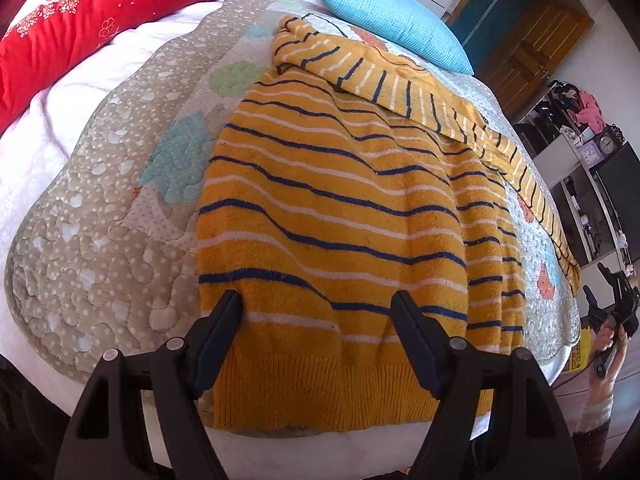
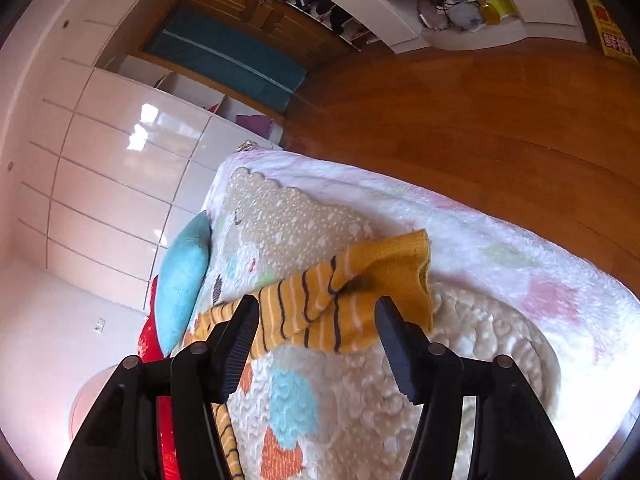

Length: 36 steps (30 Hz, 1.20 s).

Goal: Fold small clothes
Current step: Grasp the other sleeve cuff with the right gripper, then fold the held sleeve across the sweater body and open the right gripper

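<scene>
A small yellow sweater (image 1: 332,200) with navy and white stripes lies flat on a quilted mat (image 1: 100,216) on the bed, hem toward me. One sleeve is folded over its top; the other sleeve (image 1: 532,196) runs down the right side. My left gripper (image 1: 318,300) is open, hovering over the hem, its fingers apart above the fabric. My right gripper (image 2: 318,306) is open, with the right sleeve's cuff (image 2: 360,288) lying crumpled on the mat between and just beyond its fingers. It also shows small at the right edge of the left wrist view (image 1: 612,304).
A blue cushion (image 1: 396,26) and a red pillow (image 1: 100,20) lie at the far end of the bed. White wardrobes (image 2: 120,152), a wooden floor (image 2: 480,120) and shelves (image 1: 592,168) surround the bed. The bed's near edge (image 1: 320,448) lies just below the hem.
</scene>
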Each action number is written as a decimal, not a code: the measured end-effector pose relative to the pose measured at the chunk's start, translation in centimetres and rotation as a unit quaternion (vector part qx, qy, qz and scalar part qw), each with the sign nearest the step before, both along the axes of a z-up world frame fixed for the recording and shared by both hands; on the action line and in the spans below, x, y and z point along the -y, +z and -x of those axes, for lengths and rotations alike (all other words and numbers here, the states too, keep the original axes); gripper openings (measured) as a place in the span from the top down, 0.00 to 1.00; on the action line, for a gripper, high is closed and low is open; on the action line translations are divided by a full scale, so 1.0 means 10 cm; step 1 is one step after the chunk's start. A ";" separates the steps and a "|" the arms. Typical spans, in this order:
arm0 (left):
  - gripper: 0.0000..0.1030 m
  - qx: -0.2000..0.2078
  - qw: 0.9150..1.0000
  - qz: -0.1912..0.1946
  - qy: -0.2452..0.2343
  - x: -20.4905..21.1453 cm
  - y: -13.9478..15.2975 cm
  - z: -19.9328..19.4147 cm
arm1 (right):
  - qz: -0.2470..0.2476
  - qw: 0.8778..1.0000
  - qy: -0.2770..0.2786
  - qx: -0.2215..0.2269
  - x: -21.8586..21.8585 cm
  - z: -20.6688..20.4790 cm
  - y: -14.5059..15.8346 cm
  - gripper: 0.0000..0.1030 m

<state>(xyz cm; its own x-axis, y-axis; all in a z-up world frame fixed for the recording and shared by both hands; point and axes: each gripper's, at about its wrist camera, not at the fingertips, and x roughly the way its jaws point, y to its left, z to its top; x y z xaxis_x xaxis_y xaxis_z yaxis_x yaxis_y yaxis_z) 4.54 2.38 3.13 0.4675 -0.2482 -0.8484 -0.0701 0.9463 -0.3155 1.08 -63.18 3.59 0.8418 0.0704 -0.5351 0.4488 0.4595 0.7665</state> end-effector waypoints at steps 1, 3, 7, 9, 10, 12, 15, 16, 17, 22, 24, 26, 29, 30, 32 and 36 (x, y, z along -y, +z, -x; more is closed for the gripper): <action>0.27 0.000 1.000 0.000 0.000 0.00 0.01 0.01 | -0.008 1.000 -0.006 -0.017 0.04 -0.12 -0.07 0.37; 0.27 0.000 1.000 0.004 0.000 -0.01 0.02 0.04 | -0.039 0.998 -0.025 -0.042 0.12 -0.28 -0.22 0.52; 0.27 0.002 1.000 0.009 0.002 -0.04 0.06 0.10 | -0.027 0.996 -0.029 -0.079 0.15 -0.54 -0.17 0.92; 0.27 0.005 1.000 0.007 -0.001 -0.04 0.09 0.11 | 0.012 0.998 -0.009 -0.057 0.14 -0.61 0.19 0.93; 0.27 0.008 1.000 0.007 -0.001 -0.04 0.10 0.11 | 0.030 0.999 0.004 -0.033 0.12 -0.63 0.42 0.93; 0.27 0.012 1.000 0.010 -0.002 -0.04 0.13 0.11 | 0.063 0.997 0.025 0.024 0.05 -0.58 0.90 0.93; 0.27 0.018 1.000 0.018 -0.003 -0.02 0.14 0.11 | 0.084 0.993 0.040 0.075 -0.10 -0.39 1.29 0.93; 0.27 0.019 1.000 0.019 -0.003 -0.01 0.13 0.12 | 0.084 0.993 0.042 0.075 -0.14 -0.34 1.28 0.93; 0.27 0.018 1.000 0.021 -0.004 0.00 0.11 0.11 | 0.079 0.994 0.042 0.068 -0.16 -0.28 1.20 0.93; 0.27 0.005 1.000 0.028 -0.011 0.00 0.05 0.10 | 0.031 0.999 0.022 -0.002 -0.18 0.10 0.29 0.93; 0.27 0.005 1.000 0.027 -0.010 -0.01 0.05 0.10 | -0.005 1.000 0.014 -0.025 -0.15 0.27 -0.16 0.93; 0.27 0.004 1.000 0.027 -0.005 -0.04 0.05 0.11 | -0.027 0.999 0.011 -0.035 -0.15 0.40 -0.43 0.92; 0.27 0.005 1.000 0.023 0.002 -0.08 0.06 0.11 | -0.028 0.999 0.008 -0.019 -0.17 0.56 -0.51 0.91; 0.27 0.006 1.000 0.022 0.003 -0.09 0.06 0.11 | -0.023 0.999 0.011 -0.019 -0.19 0.57 -0.49 0.86; 0.27 0.006 1.000 0.019 0.004 -0.09 0.06 0.11 | -0.012 1.000 0.020 -0.015 -0.24 0.56 -0.41 0.64; 0.27 0.005 1.000 0.020 -0.001 -0.06 0.04 0.10 | 0.004 1.000 0.018 -0.012 -0.31 0.44 -0.31 0.38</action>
<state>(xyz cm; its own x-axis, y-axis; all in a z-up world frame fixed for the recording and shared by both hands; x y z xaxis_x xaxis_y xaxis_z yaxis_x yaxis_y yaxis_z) 3.55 3.00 3.51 0.4746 -0.2838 -0.8332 -0.0647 0.9328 -0.3545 -3.35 -60.11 0.51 0.8262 0.0950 -0.5553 0.4500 0.4816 0.7520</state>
